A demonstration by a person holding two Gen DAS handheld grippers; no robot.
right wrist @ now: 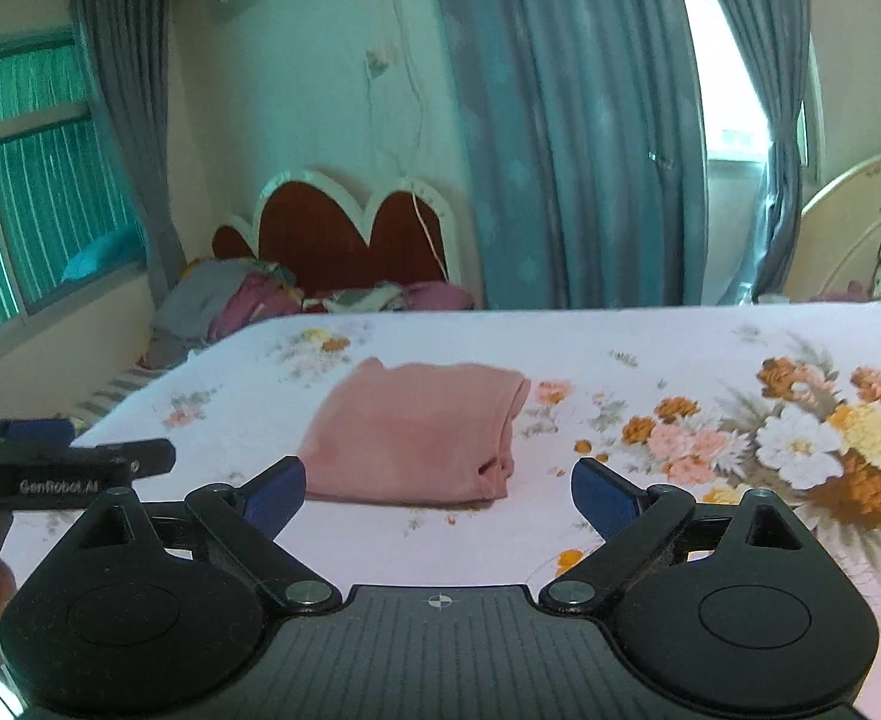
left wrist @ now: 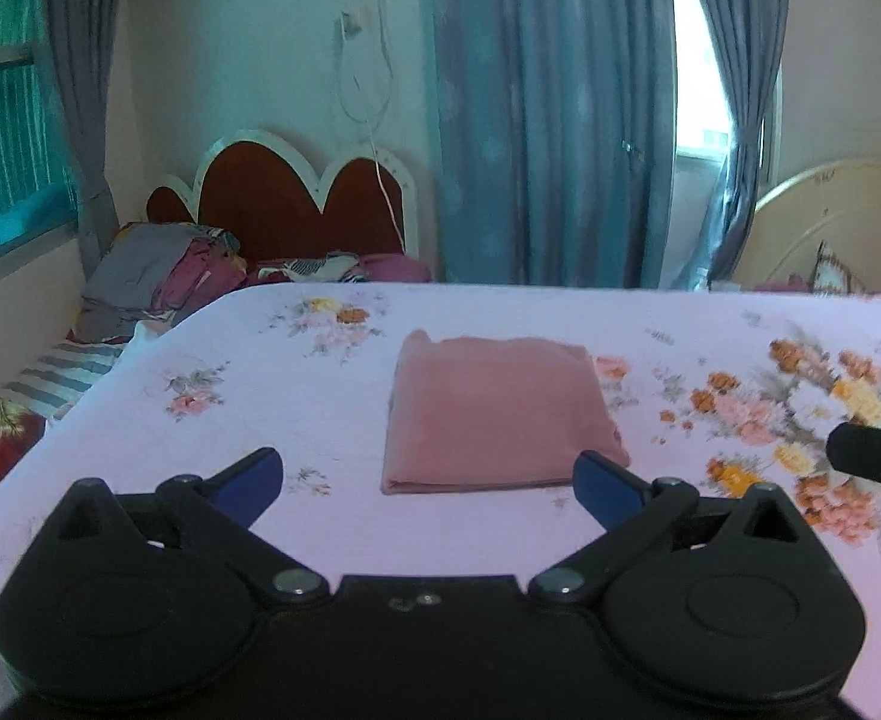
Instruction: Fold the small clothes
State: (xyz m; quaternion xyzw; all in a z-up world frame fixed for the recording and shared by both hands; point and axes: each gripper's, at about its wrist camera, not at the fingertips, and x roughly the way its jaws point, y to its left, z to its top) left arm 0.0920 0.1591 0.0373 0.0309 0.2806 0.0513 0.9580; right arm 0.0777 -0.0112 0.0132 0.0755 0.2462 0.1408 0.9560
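My left gripper (left wrist: 427,483) has its blue pads spread wide with nothing between them, poised over the floral sheet (left wrist: 260,396); my right gripper (right wrist: 438,495) is spread just as wide and holds nothing either. Just ahead of both lies the pink garment (left wrist: 494,414), folded into a compact, roughly square packet, flat on the sheet near the middle of the bed. From my right wrist view its stacked layers show at the right edge, slightly rumpled, while the top face looks smooth.
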